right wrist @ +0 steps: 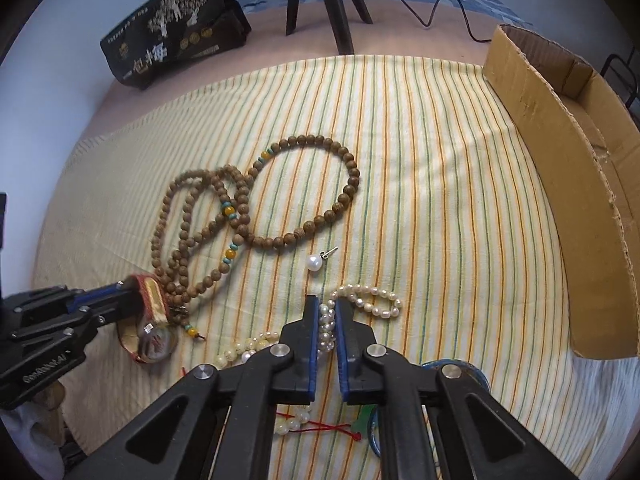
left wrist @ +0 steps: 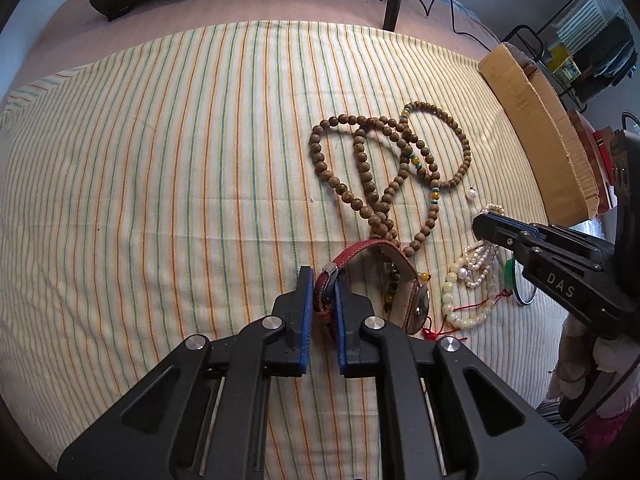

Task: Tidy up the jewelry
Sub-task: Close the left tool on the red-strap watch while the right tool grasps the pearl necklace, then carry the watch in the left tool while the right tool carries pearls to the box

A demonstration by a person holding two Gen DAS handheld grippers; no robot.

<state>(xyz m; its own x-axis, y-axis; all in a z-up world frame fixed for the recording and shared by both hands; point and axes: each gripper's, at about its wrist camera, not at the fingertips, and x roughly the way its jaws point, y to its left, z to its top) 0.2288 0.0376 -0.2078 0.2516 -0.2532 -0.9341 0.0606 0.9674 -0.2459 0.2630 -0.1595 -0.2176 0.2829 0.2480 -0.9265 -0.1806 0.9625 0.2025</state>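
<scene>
Striped cloth [right wrist: 440,200] covering work surface, cardboard box [right wrist: 560,184] standing along right edge. Wooden bead necklace [right wrist: 312,192] lying looped mid-cloth, strands overlapping. Left gripper [left wrist: 323,292] pinching red watch strap [left wrist: 325,294], fingers nearly closed on it (watch [right wrist: 154,340] sitting beside beads). Right gripper [right wrist: 327,320] closing narrowly on pearl strand [right wrist: 326,326], rest of strand trailing ahead on cloth. Single pearl earring [right wrist: 315,261] lying just beyond, apart from beads.
</scene>
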